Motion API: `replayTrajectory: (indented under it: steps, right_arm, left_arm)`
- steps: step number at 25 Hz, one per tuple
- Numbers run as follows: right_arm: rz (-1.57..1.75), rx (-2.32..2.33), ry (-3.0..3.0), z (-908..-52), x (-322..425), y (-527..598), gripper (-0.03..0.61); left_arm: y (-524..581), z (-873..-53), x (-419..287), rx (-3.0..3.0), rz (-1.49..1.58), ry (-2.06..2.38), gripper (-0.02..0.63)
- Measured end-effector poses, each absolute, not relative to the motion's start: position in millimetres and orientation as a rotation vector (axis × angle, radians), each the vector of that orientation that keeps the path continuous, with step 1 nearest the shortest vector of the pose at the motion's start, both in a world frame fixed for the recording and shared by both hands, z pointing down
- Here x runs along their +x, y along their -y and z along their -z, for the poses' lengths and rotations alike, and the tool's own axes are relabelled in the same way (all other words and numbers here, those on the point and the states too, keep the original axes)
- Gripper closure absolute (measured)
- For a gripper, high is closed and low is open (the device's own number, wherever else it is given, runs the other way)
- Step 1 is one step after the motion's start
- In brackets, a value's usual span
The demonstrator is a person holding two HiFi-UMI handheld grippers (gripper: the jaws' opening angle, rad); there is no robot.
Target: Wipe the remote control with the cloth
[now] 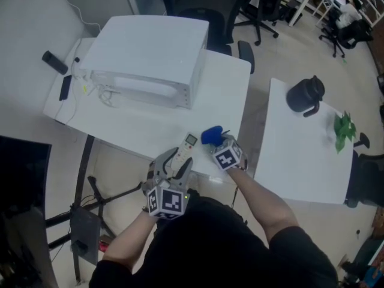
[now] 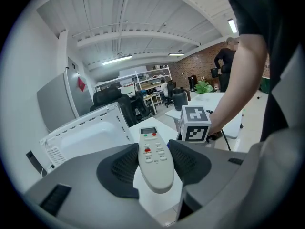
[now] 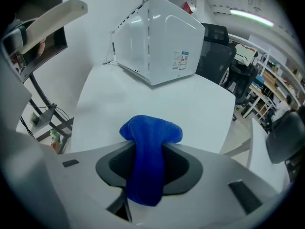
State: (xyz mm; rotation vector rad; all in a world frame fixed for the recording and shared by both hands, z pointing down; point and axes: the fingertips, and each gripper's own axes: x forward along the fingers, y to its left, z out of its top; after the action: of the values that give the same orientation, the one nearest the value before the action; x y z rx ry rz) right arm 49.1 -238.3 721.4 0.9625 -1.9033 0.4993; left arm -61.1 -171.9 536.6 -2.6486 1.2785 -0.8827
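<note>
**Remote control gripped at the left, cloth gripped at the right, the two brought just beside each other**

At the left, the long off-white plastic remote control is clamped by its sides in the left hand-held gripper and appears to be held over the near edge of the white worktop. Its long axis runs along the jaws, with the display end pointed away from the person and the rounded end towards the camera. At the right, the bunched blue fleecy cloth is pinched between the jaws of the right hand-held gripper. In the head view its bulging end is seen just to the right of the remote's display end. Contact between them cannot be made out. The wipe is judged to call for a short leftward reach by the right-hand side, then strokes along the remote's length.
</note>
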Motion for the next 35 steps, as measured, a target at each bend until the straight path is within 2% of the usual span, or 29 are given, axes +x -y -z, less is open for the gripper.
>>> replayTrajectory:
  steps: [4, 10, 15, 18, 22, 35]
  right_arm:
    - [-0.496, 1.003, 1.994, -685.2, 47.1, 238.1, 0.446]
    - [-0.369, 1.074, 2.316, -548.0, 27.2, 231.3, 0.448]
    - [-0.191, 0.817, 2.552, -460.9, -18.8, 193.5, 0.448]
    - [-0.125, 0.552, 2.565, -458.5, -48.4, 163.8, 0.448]
    - [-0.112, 0.428, 2.498, -471.4, -65.3, 147.2, 0.448]
    - [-0.099, 0.672, 2.364, -485.6, -22.3, 191.5, 0.453]
  left_arm:
    - [175.1, -532.0, -62.2, -2.635, 0.877, -1.289, 0.411]
    - [182.8, -526.6, -63.4, -2.593, 0.870, -1.292, 0.411]
    - [189.1, -523.1, -58.2, -2.532, 0.893, -1.245, 0.411]
    - [189.0, -520.6, -51.8, -2.484, 0.916, -1.179, 0.411]
    - [182.7, -511.7, -37.5, -2.402, 0.921, -1.078, 0.411]
    - [161.3, -504.4, -41.4, -2.405, 0.853, -1.004, 0.411]
